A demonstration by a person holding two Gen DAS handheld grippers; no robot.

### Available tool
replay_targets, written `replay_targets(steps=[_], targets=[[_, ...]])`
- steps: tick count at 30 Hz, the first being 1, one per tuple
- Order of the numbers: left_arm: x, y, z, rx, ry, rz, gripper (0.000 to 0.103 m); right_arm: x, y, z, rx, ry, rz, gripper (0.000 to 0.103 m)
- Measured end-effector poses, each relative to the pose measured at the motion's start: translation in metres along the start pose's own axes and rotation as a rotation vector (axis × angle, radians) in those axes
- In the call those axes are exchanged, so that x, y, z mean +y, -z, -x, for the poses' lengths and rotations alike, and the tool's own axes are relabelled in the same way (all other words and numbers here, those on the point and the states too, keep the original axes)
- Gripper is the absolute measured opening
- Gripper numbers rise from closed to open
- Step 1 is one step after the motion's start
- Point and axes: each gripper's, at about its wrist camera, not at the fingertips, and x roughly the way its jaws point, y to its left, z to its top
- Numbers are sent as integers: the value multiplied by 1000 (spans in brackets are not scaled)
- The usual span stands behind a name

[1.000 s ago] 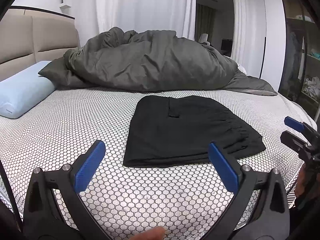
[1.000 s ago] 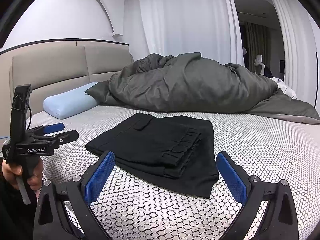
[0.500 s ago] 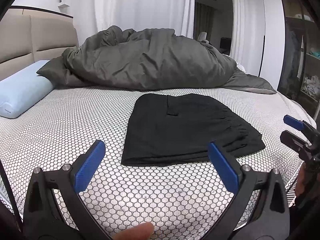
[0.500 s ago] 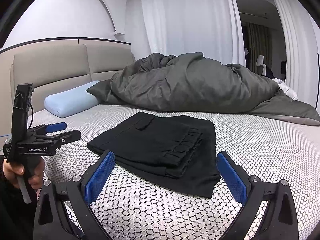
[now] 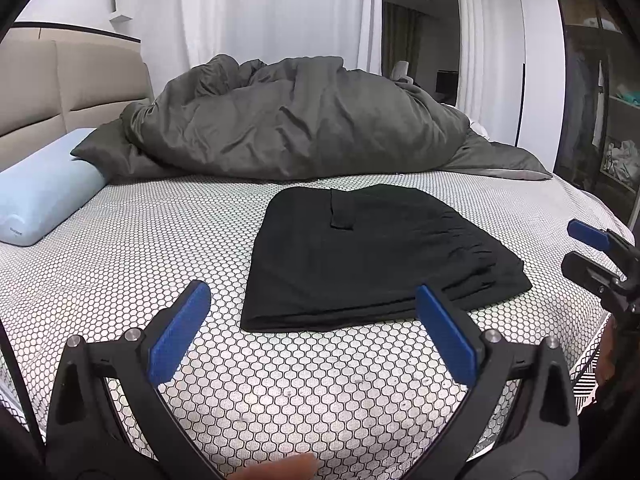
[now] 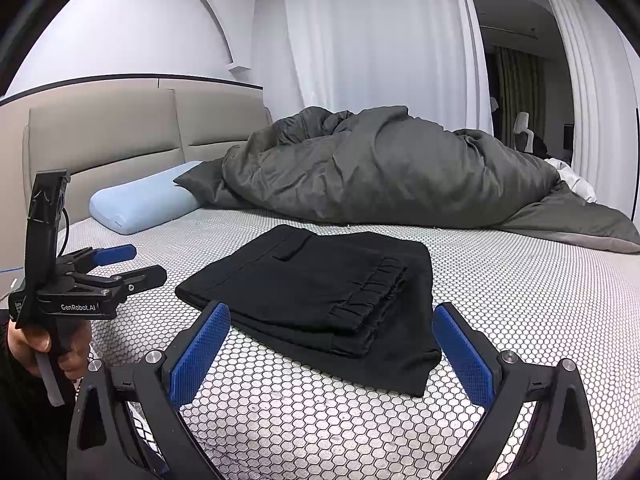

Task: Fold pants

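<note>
left gripper (image 5: 310, 328): jaws spread wide, empty, low over bed (image 5: 132, 248), level, pointing forward. pants (image 5: 376, 256) folded into flat black stack, ahead and slightly right of it, apart from pads, long axis running left-right. right gripper (image 6: 330, 346): released, empty, stack just ahead between its fingers, near corner closest; looks nearer arm. fold seems done.

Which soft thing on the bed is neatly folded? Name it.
The black folded pants, lying flat in a tidy rectangle; the grey duvet is heaped and crumpled, and the light-blue pillow is unfolded.
</note>
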Motion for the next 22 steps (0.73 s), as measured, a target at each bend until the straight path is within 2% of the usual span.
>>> replay_targets(steps=[22], targets=[[3, 1, 1, -4, 10, -24, 102, -1, 0, 1, 0, -7, 8, 103]])
